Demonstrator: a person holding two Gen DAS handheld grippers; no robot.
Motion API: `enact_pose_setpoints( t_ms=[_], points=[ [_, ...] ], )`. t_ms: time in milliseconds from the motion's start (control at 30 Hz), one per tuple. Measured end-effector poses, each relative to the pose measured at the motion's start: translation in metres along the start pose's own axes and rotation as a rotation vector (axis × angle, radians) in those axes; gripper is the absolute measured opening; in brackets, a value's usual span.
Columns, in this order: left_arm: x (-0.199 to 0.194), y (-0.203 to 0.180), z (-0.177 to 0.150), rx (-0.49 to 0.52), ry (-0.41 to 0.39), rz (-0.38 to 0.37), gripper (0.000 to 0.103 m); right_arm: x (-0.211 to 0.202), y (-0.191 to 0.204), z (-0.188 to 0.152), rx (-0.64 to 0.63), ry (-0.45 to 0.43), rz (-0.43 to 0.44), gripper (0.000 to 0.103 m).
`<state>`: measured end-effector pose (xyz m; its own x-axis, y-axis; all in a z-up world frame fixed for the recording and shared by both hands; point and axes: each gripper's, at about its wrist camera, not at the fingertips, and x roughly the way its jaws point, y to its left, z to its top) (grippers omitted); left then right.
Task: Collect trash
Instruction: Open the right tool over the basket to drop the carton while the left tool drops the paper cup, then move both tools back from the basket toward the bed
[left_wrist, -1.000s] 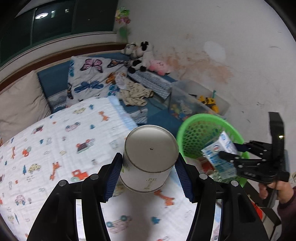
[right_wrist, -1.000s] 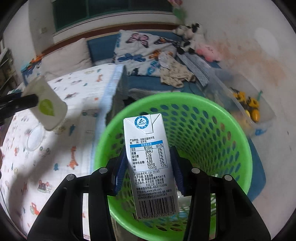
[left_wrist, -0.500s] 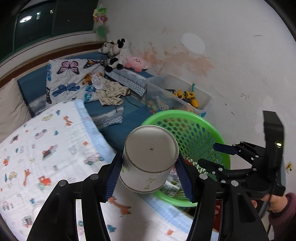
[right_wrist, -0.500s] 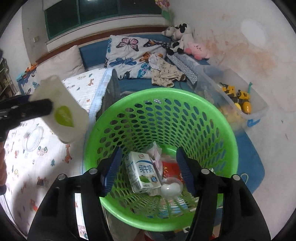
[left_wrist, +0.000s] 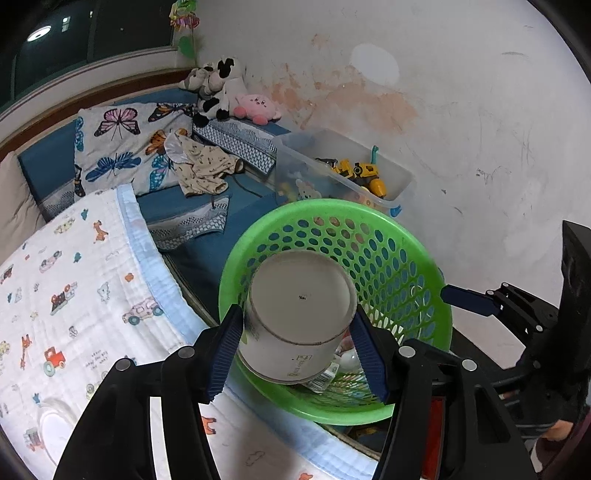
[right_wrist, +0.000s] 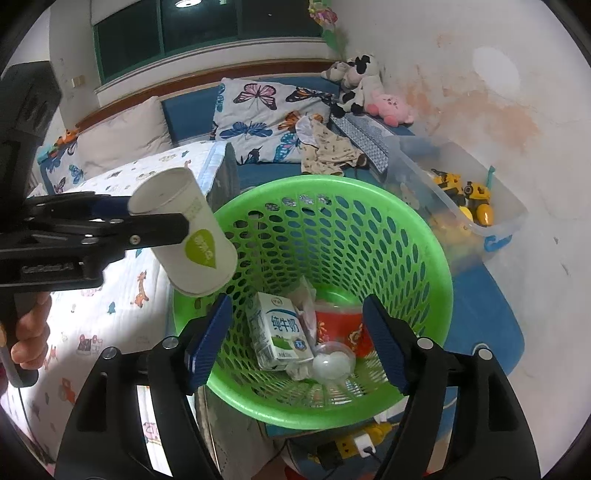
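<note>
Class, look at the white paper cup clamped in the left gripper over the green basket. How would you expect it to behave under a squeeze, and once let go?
The paper cup looks thin-walled and open-ended, so it probably dents if the left gripper squeezes harder. It appears empty, so likely very light. Being round, it may roll on landing, though the green basket should contain it.

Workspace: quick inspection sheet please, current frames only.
Surface: bed with cartoon-print blanket.
Job's things: paper cup held at the rim of the green basket; milk carton lies inside.
Clutter: toy bin, plush toys, clothes.
Grippers: left gripper shut on cup; right gripper open, empty.
Cables: charger lead below basket.
Surroundings: stained wall, dark window.
</note>
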<state>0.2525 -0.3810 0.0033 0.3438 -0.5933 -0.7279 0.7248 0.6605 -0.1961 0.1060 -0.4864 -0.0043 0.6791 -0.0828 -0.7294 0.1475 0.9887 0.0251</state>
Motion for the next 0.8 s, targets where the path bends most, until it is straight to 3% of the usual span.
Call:
enact_pose_setpoints(
  t_ms=[67,200,500,800],
  points=[
    [0.002,0.0,-0.001,-0.005,0.006,0.005,0.068,-0.001,0.001,-0.002,-0.001,-0.002,0.003,0.074],
    [0.0,0.001,-0.004,-0.003,0.006,0.003,0.073,-0.003,0.004,-0.005,-0.004,-0.004,0.005,0.075],
    [-0.038,0.015,-0.018,-0.008,-0.039,0.045,0.076,-0.017,0.017,-0.013,-0.015,-0.021,0.015,0.08],
    [-0.096,0.062,-0.058,-0.066,-0.082,0.166,0.083,-0.033,0.049,-0.024,-0.054,-0.053,0.042,0.084]
  ],
)
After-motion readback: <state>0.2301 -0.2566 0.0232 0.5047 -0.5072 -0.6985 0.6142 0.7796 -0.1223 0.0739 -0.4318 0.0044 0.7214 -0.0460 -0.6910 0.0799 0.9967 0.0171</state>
